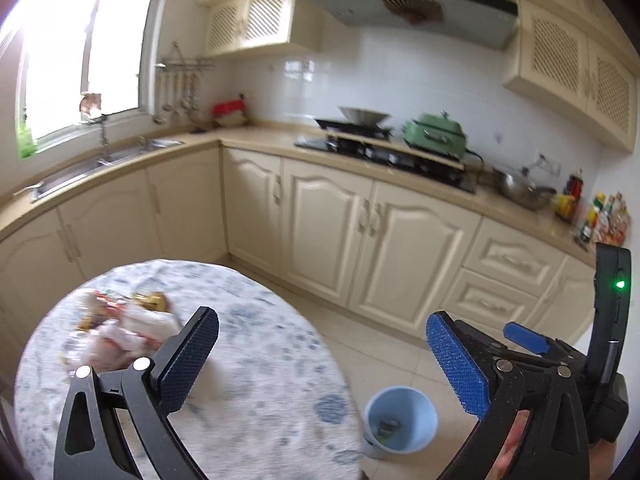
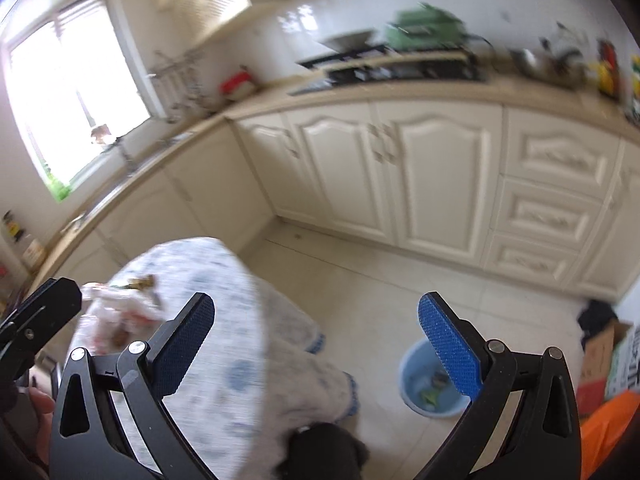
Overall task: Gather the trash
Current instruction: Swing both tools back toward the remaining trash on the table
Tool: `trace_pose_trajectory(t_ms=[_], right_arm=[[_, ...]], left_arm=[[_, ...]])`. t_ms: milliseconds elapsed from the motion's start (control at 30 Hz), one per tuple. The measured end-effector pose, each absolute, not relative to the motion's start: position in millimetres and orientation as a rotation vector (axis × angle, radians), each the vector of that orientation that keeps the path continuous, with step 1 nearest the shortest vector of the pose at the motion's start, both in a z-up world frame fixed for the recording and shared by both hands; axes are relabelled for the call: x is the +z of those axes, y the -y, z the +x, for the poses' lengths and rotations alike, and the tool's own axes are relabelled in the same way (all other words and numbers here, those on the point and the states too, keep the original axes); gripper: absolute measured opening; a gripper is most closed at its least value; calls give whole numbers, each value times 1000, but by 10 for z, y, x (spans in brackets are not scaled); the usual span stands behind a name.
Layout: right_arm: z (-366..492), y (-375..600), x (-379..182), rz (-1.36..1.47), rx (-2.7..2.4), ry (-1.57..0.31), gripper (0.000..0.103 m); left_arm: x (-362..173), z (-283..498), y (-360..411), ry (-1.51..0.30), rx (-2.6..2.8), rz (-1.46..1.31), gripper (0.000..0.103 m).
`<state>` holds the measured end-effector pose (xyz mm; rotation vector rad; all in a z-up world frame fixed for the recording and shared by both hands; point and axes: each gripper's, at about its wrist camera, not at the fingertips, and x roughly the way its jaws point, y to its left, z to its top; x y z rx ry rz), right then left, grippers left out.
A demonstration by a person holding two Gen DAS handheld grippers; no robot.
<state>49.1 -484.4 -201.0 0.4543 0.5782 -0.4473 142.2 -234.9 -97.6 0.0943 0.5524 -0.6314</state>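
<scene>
A pile of crumpled wrappers [image 1: 120,328] lies on the left part of a round table with a blue-patterned white cloth [image 1: 256,360]; it also shows in the right wrist view [image 2: 116,312]. A light blue bin [image 1: 400,416] stands on the floor to the right of the table, with some scraps inside [image 2: 430,388]. My left gripper [image 1: 320,356] is open and empty above the table's right edge. My right gripper [image 2: 316,340] is open and empty, above the floor between table and bin. The right gripper's body shows at the right in the left wrist view [image 1: 532,344].
Cream cabinets [image 1: 360,224] run along the back and left walls, with a sink [image 1: 100,160] under a window and a stove [image 1: 384,148] carrying a green pot. Bottles stand on the counter's right end [image 1: 600,216]. Cardboard and orange boxes [image 2: 608,368] sit on the floor at right.
</scene>
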Motion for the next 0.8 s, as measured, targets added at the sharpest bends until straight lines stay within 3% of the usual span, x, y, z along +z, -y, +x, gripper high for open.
trace_pose_trajectory(t_ms=[500, 800], right_arm=[[985, 3219, -1122, 252, -178, -439, 103], [1027, 2559, -927, 116, -85, -395, 103]], left_arm=[[-661, 705, 339, -375, -334, -44, 102], [-924, 339, -41, -353, -189, -55, 102]])
